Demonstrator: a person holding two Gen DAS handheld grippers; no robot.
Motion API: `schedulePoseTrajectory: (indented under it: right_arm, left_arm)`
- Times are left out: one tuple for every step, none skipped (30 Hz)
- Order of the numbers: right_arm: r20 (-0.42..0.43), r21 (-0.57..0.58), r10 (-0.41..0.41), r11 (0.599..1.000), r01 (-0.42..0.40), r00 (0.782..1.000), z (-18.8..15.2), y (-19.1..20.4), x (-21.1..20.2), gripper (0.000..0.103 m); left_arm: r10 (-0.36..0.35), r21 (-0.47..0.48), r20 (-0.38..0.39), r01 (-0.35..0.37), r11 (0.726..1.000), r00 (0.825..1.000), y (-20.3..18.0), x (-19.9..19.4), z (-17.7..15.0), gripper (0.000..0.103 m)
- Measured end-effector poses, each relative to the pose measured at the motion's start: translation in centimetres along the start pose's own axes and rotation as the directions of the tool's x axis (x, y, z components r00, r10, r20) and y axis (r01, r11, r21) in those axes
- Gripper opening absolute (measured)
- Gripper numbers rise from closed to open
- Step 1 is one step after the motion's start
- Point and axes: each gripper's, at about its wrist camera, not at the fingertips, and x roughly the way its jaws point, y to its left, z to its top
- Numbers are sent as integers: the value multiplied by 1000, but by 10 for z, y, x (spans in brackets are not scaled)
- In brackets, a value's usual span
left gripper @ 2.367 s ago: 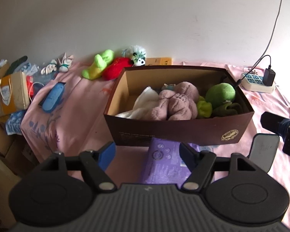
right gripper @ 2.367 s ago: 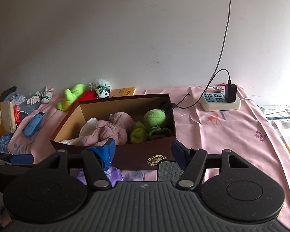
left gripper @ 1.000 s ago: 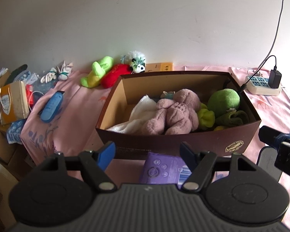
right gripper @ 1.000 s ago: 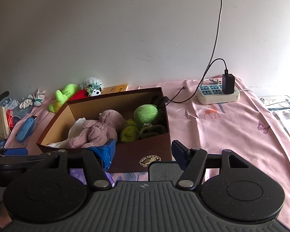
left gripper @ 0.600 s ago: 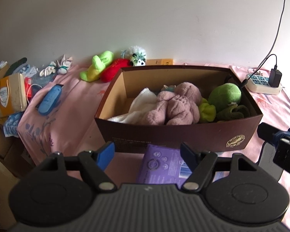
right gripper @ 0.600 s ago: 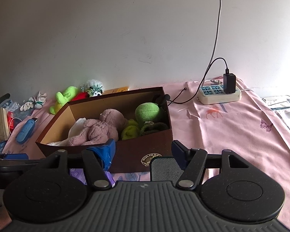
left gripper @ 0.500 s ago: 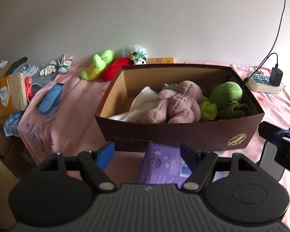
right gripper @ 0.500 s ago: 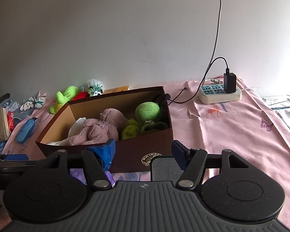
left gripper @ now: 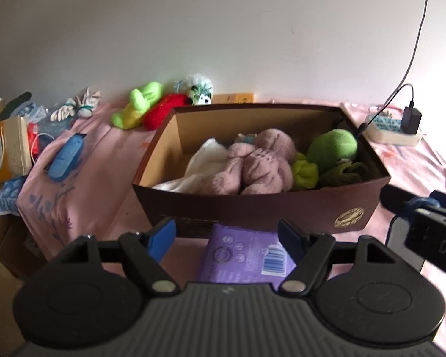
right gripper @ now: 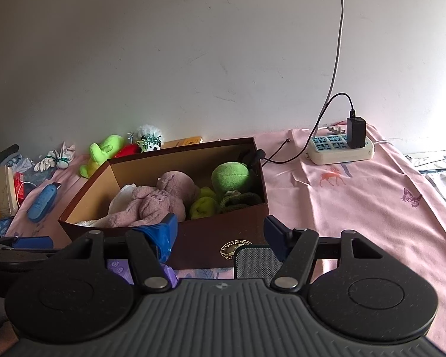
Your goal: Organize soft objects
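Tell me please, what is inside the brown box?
Inside the box: a pink plush, a white cloth on its left, and a green plush with yellow-green and dark green parts on its right. They cover the floor beneath them.

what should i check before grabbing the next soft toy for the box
1. Left gripper open and empty: ok.
2. Right gripper open and empty: ok.
3. Toys left outside: green plush, red plush and white plush behind the box: ok.
4. Space in box: bare floor at its left end: ok.
5. Path clear: purple packet lies in front of the box: not ok.
6. Toys within reach: cannot tell.
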Motion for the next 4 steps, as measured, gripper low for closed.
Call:
schedulePoseTrajectory:
  right_arm:
    - [1, 0, 1, 1000, -1, 1000, 0, -1, -1, 50]
    - [1, -1, 0, 1000, 0, 1000, 0, -1, -1, 50]
    - [3, -2, 0, 1000, 0, 1000, 0, -1, -1, 50]
    - [5, -1, 0, 1000, 0, 1000, 0, -2, -2, 50]
  left_arm:
    - [5, 1, 8, -5, 1000, 1000, -1, -1, 0, 77]
    - [8, 2, 18, -8, 1000, 1000, -2, -3, 1, 77]
    - [8, 1, 21, -8, 1000, 1000, -3, -4, 1, 77]
    - [3, -3, 20, -3, 1000, 1000, -2, -5, 2, 77]
